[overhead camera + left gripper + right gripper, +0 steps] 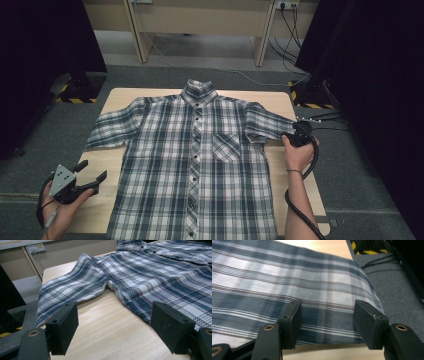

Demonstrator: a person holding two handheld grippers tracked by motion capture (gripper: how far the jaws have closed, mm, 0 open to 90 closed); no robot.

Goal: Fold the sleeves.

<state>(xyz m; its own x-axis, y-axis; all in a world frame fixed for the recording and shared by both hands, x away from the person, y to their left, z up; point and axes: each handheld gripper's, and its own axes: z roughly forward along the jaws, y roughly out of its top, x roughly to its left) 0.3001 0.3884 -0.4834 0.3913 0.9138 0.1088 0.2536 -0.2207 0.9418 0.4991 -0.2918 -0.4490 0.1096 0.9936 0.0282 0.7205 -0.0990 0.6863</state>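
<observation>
A plaid shirt [195,165] lies buttoned and face up, spread flat across a wooden table [295,107], collar at the far edge. The right gripper [325,322], jaws wide and empty, hovers at the hem of the right sleeve [265,125]; the left gripper [90,175], also wide and empty, waits near the table's left edge. Light, limp cloth like this will likely sag and slide, so sleeve hems and shoulder seams look the surest holds.

A plaid shirt [200,165] lies flat, buttoned, on the table [280,102].
</observation>
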